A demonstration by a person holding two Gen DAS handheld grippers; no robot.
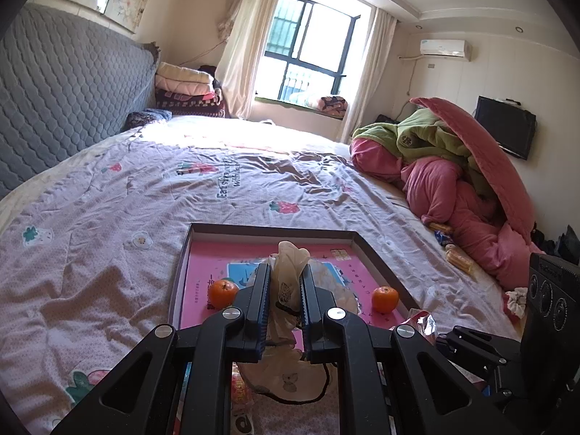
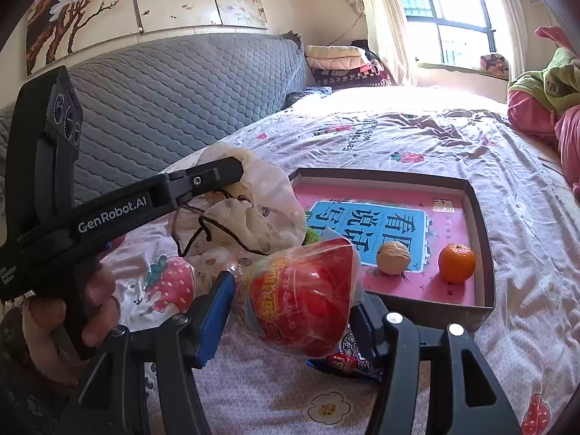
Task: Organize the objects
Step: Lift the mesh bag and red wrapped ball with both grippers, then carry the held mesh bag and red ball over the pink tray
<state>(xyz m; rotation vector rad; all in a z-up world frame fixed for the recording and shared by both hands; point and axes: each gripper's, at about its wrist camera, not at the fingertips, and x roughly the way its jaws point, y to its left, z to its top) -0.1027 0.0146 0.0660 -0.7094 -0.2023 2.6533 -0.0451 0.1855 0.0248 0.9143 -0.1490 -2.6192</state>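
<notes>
1. A shallow cardboard tray with a pink printed floor lies on the bed, on a pale bedsheet printed with strawberries.
2. Inside the tray, the right wrist view shows a walnut and, just beside it, an orange near the tray's corner. The left wrist view shows a second orange on the opposite side of the tray floor.
3. The left gripper is pressed together on a thin, crumpled plastic bag with a small printed pattern and a dark cord; the bag hangs from its fingers above the near edge of the tray.
4. The right gripper pinches a red snack packet in clear wrap, its blue pads against the packet's two sides, held just beside the tray's near wall and below the hanging bag.
5. A small dark wrapped sweet lies on the sheet under the red packet.
6. A person's hand grips the handle of the left gripper at the left edge of the right wrist view.
7. Farther off, a heap of pink and green bedding sits on the far side of the bed, with a few wrapped snacks at its foot.
</notes>
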